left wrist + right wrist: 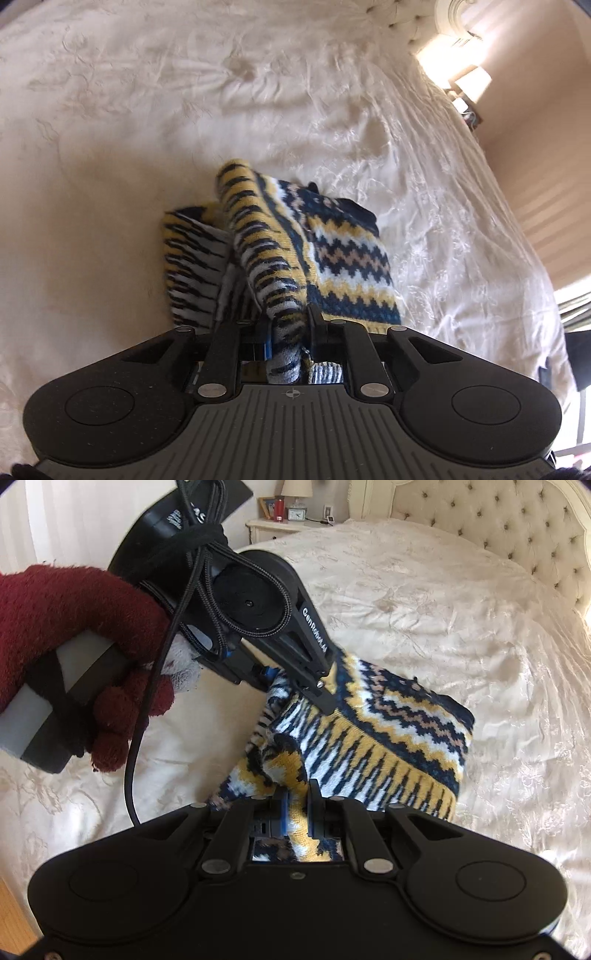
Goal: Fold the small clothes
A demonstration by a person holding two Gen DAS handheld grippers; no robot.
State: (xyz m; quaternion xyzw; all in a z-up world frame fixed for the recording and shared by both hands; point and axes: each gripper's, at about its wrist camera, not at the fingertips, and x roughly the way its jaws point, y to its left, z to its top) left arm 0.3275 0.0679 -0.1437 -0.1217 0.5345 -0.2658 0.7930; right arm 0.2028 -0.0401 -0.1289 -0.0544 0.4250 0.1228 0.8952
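Note:
A small knitted sweater (pixel 332 254), patterned in navy, yellow and white zigzags, hangs bunched above the cream bedspread (pixel 147 147). My left gripper (pixel 288 317) is shut on one edge of it. My right gripper (pixel 297 794) is shut on another edge of the same sweater (pixel 388 738). In the right wrist view the left gripper (pixel 321 694) comes in from the upper left, held by a hand in a dark red glove (pixel 74 627), its fingers clamped on the sweater's upper edge. Both grips are close together and the fabric sags between them.
The bed has a tufted cream headboard (pixel 517 528) at the far right. A nightstand (pixel 280 526) with a lamp, clock and small items stands behind the bed. A black cable (pixel 133 775) dangles from the left gripper. Wood floor (pixel 11 904) shows at the lower left.

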